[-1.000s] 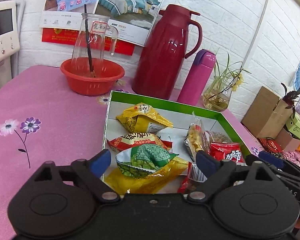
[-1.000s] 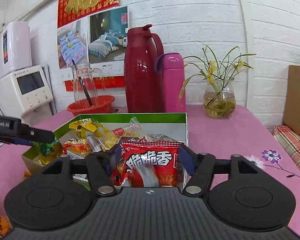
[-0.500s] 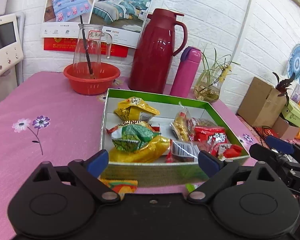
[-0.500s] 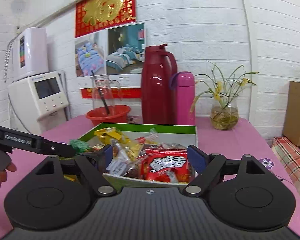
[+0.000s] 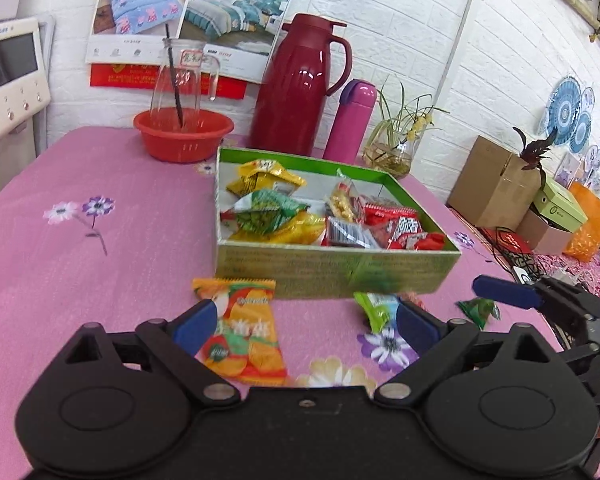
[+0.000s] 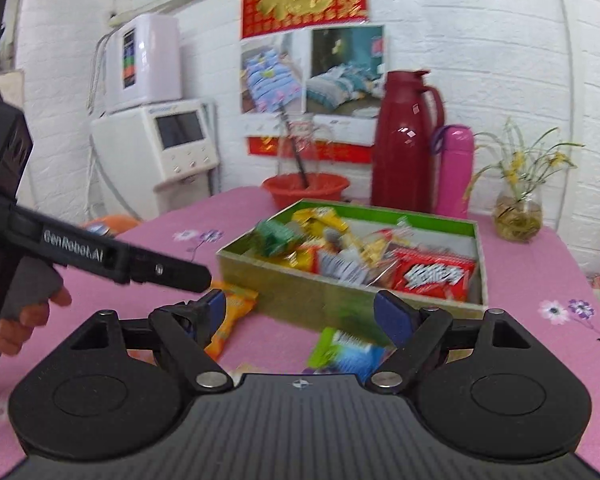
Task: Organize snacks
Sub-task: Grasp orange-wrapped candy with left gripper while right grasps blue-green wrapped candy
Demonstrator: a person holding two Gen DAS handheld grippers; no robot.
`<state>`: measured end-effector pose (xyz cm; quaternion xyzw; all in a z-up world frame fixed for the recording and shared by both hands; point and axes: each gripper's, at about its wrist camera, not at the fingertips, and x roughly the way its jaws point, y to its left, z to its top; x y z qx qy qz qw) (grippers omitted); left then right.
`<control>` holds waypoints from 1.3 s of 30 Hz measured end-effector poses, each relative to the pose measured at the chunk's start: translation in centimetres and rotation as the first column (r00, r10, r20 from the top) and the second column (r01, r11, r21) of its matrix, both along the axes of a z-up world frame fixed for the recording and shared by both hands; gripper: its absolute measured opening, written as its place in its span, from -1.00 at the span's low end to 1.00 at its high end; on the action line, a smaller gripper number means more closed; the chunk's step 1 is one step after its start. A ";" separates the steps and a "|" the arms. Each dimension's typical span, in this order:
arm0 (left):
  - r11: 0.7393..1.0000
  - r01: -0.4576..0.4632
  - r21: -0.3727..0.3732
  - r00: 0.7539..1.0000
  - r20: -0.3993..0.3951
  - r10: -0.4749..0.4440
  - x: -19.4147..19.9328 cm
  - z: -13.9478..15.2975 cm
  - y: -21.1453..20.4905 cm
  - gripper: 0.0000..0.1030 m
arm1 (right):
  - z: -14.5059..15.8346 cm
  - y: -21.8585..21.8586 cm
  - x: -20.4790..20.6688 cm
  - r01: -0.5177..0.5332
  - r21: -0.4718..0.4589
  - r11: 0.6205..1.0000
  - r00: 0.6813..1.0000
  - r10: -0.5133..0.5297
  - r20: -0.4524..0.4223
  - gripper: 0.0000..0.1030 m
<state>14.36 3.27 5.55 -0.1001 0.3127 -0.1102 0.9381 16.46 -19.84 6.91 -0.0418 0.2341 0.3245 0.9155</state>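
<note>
Pink floral tablecloth (image 5: 100,264): my left gripper (image 5: 306,322) and right gripper (image 6: 298,312) (both spread, empty) face a light, crinkly orange snack packet (image 5: 246,332); I'd pinch its sealed edge.

A green open-topped box (image 5: 332,268) is seen ahead of the fingers (image 5: 196,322), well filled with snack packets: yellow (image 5: 266,176) and green (image 5: 268,210) ones at its left, red ones (image 5: 396,222) at its right. Outside the box, an orange packet (image 5: 244,336) lies flat on the table just beside the left-hand finger, and a green-and-white packet (image 5: 376,308) is found close by the other finger. A small dark-green packet (image 5: 478,310) lies further right.
</note>
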 end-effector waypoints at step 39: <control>0.969 0.246 -0.023 0.963 -0.110 -0.247 -0.1 -6.9 -0.4 0.28 | -7.3 2.3 8.0 0.093 -0.182 0.979 0.986 -0.116 -0.119 1.00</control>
